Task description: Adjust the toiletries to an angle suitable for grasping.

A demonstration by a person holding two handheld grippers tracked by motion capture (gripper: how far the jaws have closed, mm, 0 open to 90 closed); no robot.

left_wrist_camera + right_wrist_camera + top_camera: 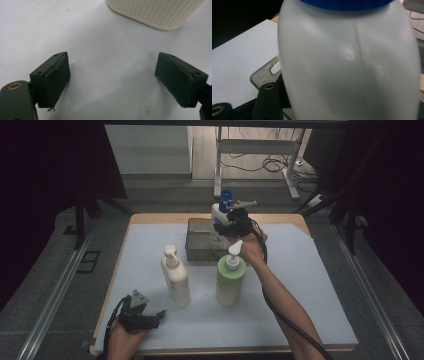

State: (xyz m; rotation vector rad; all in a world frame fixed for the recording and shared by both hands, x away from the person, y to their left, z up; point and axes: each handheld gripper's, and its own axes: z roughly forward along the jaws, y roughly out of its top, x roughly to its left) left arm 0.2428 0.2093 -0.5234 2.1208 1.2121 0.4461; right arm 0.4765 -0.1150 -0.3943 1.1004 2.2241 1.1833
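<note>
The white bottle with the blue cap [223,209] is in the right gripper [226,226], above the grey metal bin [196,251] at the far side of the table. The 2 jaws pinch it on its sides. In the right gripper view the bottle [349,65] is so close that it looks huge. It stands up tall, with its blue cap on top and its long side going up and down. Its plastic is smooth, round and a bit shiny, with a thin seam line down the middle.

Nearest to the person, the left gripper [150,319] rests low over the white table cover [300,285] at the near left corner. In the left gripper view its 2 black jaws are spread wide with nothing between them [112,85]. The pads look flat and rough at the edges.

A bit farther on stand 2 pump bottles. The cream pump bottle [175,277] is on the left, and its bottom has fine ribs [155,12]. The green pump bottle [230,277] is on the right, just beside the person's right hand [251,249].

The bin [265,72] has rounded corners and a slot handle.
</note>
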